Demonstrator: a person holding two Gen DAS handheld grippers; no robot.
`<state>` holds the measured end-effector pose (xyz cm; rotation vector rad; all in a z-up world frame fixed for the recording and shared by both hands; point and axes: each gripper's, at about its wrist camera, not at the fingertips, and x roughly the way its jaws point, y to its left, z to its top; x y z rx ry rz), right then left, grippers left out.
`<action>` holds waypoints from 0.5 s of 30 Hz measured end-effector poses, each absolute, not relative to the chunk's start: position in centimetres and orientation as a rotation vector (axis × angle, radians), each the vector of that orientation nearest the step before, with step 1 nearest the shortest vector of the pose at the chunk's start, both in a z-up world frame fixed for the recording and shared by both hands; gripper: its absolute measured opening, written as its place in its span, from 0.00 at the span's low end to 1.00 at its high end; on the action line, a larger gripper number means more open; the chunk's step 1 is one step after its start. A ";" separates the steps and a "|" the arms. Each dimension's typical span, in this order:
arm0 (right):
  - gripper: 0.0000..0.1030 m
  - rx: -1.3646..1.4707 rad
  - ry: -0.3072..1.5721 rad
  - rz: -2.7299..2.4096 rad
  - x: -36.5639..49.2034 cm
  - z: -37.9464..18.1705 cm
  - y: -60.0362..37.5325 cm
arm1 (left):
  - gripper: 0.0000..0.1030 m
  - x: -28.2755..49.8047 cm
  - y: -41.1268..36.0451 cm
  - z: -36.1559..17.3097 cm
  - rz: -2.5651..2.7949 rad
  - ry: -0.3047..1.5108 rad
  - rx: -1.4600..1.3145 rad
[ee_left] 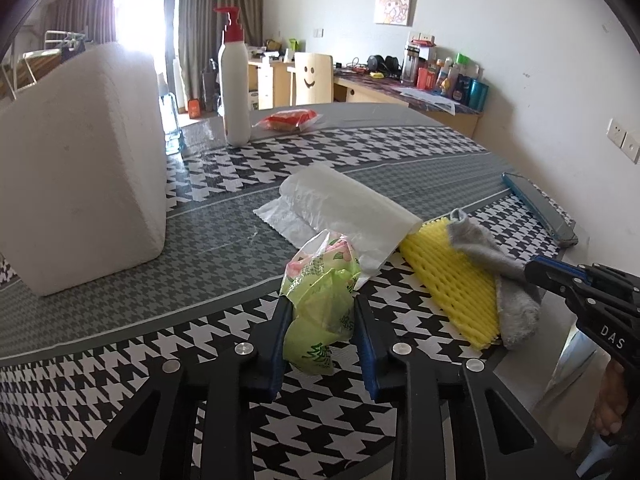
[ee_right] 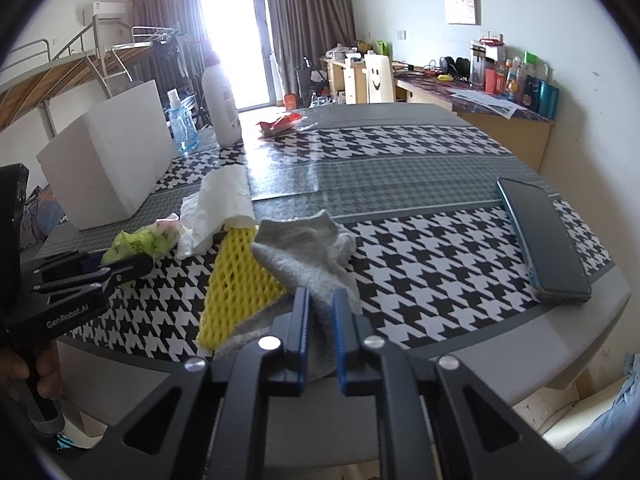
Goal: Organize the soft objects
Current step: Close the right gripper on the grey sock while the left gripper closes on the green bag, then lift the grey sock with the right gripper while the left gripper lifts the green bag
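Observation:
In the left wrist view my left gripper (ee_left: 322, 312) is shut on a crumpled green plastic bag (ee_left: 320, 292) lying on the houndstooth table (ee_left: 120, 380). Behind the bag lies a white roll of thin bags (ee_left: 344, 208). To its right a yellow foam net (ee_left: 452, 276) lies partly under a grey cloth (ee_left: 492, 256). My right gripper (ee_right: 320, 304) is shut on the near end of that grey cloth (ee_right: 304, 248), close to the table's front edge. The yellow net (ee_right: 236, 276) and the left gripper (ee_right: 120, 264) with the green bag (ee_right: 140, 242) show to the left in the right wrist view.
A big white foam box (ee_left: 80, 168) stands at the left. Behind it are a white pump bottle (ee_left: 236, 80), a blue spray bottle (ee_right: 182, 124) and a red packet (ee_left: 290, 120). A dark phone (ee_right: 544, 240) lies near the right edge. A hand (ee_right: 24, 376) holds the left gripper's handle.

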<state>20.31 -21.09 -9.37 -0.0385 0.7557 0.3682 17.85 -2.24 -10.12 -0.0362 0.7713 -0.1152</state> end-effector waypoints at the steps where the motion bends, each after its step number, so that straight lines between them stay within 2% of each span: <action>1: 0.12 -0.040 0.751 0.368 20.2 -9.3 -21.0 | 0.31 17.6 -2.2 -10.0 -0.118 0.765 -0.037; 10: 0.12 -0.045 0.730 0.379 19.8 -8.4 -20.8 | 0.31 16.6 -1.9 -9.1 -0.128 0.730 -0.039; 11: 0.15 -0.033 0.733 0.383 19.9 -8.4 -20.9 | 0.31 16.4 -1.9 -9.1 -0.127 0.725 -0.039; 14: 0.45 -0.013 0.757 0.380 20.6 -8.7 -20.9 | 0.31 16.2 -1.6 -8.9 -0.125 0.721 -0.041; 15: 0.46 -0.010 0.758 0.375 20.7 -8.8 -20.9 | 0.31 16.2 -1.5 -8.9 -0.123 0.720 -0.044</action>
